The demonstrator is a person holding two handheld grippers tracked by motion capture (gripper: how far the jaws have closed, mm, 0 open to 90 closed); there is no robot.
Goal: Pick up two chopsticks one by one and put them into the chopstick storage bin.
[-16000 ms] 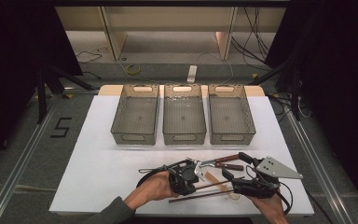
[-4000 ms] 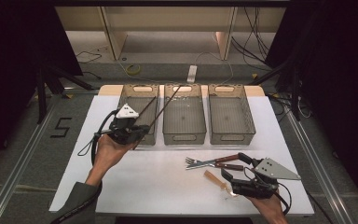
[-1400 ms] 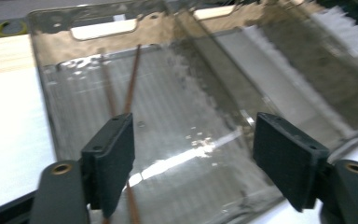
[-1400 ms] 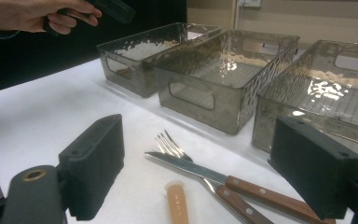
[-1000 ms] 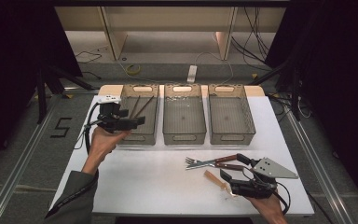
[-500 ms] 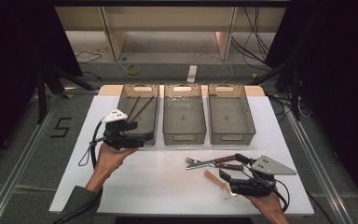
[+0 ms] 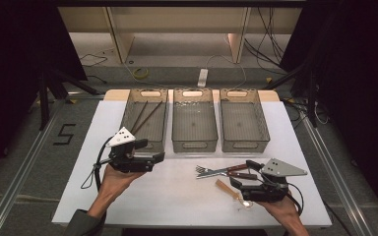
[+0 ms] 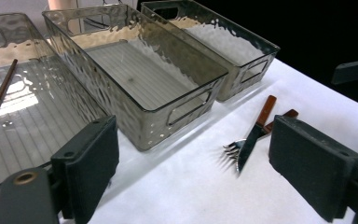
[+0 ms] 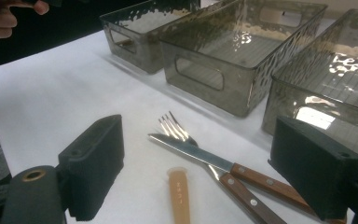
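White table (image 7: 177,196) — left gripper (image 7: 158,157) now back from the left bin (image 7: 145,123), both grippers' fingers apart, empty.

Bright table (image 7: 187,196); dark surroundings; glare on bins (image 8: 121,37); near fingers (image 9: 93,163) blurred.

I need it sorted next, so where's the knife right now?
In the high view the knife lies on the white table, right of centre, beside the fork, near the right gripper.
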